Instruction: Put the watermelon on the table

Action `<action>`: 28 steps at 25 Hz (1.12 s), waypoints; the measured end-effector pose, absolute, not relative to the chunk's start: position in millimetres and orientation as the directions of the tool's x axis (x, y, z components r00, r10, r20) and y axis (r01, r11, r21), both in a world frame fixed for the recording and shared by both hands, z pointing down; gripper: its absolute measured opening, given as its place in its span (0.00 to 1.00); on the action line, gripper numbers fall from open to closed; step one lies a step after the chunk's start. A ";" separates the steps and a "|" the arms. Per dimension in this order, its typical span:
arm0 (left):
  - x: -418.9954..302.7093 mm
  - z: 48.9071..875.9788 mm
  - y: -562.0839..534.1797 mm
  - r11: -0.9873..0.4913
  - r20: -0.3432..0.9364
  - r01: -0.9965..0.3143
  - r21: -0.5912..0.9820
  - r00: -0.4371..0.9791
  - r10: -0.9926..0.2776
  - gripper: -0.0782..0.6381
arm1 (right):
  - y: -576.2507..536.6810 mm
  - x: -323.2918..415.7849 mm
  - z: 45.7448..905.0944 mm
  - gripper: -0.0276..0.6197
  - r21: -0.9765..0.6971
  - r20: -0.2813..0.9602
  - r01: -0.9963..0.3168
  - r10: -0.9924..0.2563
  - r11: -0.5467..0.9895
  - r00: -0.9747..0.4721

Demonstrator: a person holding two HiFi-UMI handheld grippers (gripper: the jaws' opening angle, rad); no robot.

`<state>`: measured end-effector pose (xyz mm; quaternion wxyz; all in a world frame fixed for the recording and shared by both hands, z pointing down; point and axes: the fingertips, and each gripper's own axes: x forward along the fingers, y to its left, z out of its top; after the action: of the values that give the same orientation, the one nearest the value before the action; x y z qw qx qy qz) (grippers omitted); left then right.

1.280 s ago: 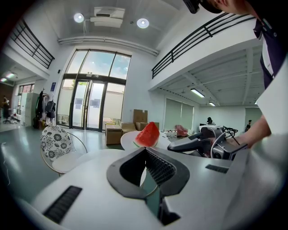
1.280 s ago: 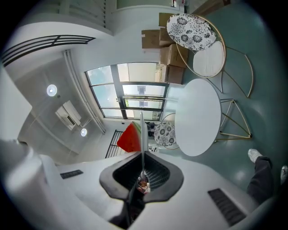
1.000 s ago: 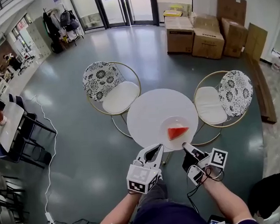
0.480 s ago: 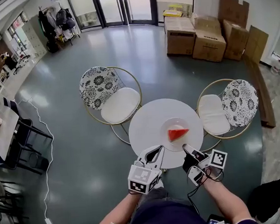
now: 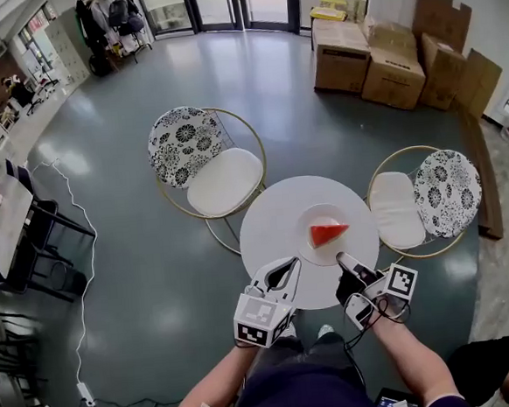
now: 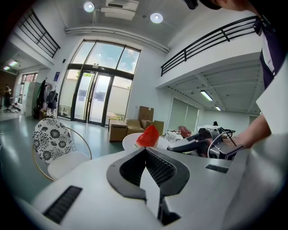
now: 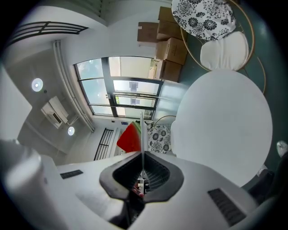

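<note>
Watermelon wedge (image 5: 326,234) lies on round plate (image 5: 311,217) atop smooth white table (image 5: 270,228)

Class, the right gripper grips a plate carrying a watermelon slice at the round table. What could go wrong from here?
1. The right gripper pinches the plate at one rim only, so it may tilt and the watermelon slice could slide off.
2. The left gripper is shut on nothing, off the plate, so it probably could not steady a wobble over the table.
</note>
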<state>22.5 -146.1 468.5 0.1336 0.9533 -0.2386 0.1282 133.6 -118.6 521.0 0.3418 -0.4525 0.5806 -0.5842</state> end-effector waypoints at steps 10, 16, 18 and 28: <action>19.0 470.9 -171.1 -0.760 0.316 -0.628 0.170 0.765 -0.561 0.12 | -156.2 140.1 520.4 0.07 -0.985 0.130 -0.162 -0.861 -0.056 -0.492; 14.0 472.4 -179.9 -0.694 0.329 -0.705 0.146 0.696 -0.638 0.12 | -183.6 134.4 521.9 0.07 -0.985 0.128 -0.169 -0.800 -0.034 -0.586; 13.2 475.8 -180.6 -0.676 0.336 -0.724 0.139 0.677 -0.655 0.12 | -188.5 133.6 527.8 0.07 -0.984 0.138 -0.171 -0.781 -0.041 -0.609; 11.5 510.0 -186.2 -0.627 0.371 -0.763 0.156 0.634 -0.679 0.12 | -202.3 131.9 582.7 0.07 -0.976 0.212 -0.177 -0.738 -0.127 -0.640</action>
<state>11.5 -186.2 510.0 0.1510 0.8912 -0.4044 0.1394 131.9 -202.3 582.7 0.2142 -0.3659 0.6250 -0.6555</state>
